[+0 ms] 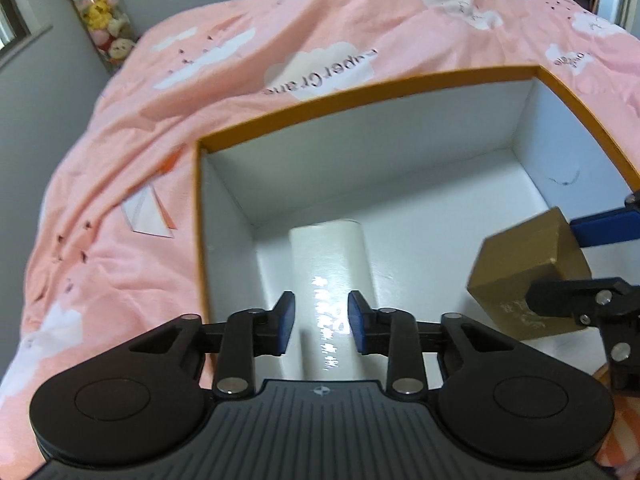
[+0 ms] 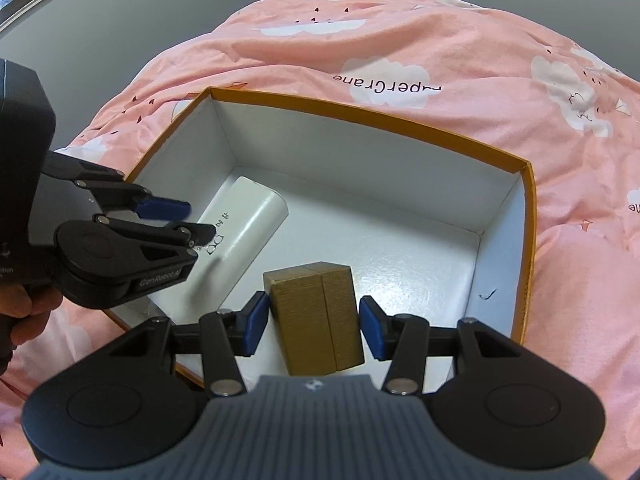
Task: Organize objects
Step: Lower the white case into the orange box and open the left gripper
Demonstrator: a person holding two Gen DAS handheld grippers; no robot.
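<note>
Inside an orange-rimmed box [image 2: 529, 216] on a pink duvet [image 2: 440, 40], the left gripper [image 1: 321, 323] hangs released over a white tube [image 2: 244, 224], the right gripper [image 2: 312, 325] unclenched around a gold box [image 2: 316, 312].

The left gripper [image 1: 321, 326] hangs with its blue-padded fingers parted, nothing pinched between them. The right gripper [image 2: 314, 326] has its pads spread wide, a gap on both sides. A hand [image 2: 18, 314] grips the left handle.
</note>
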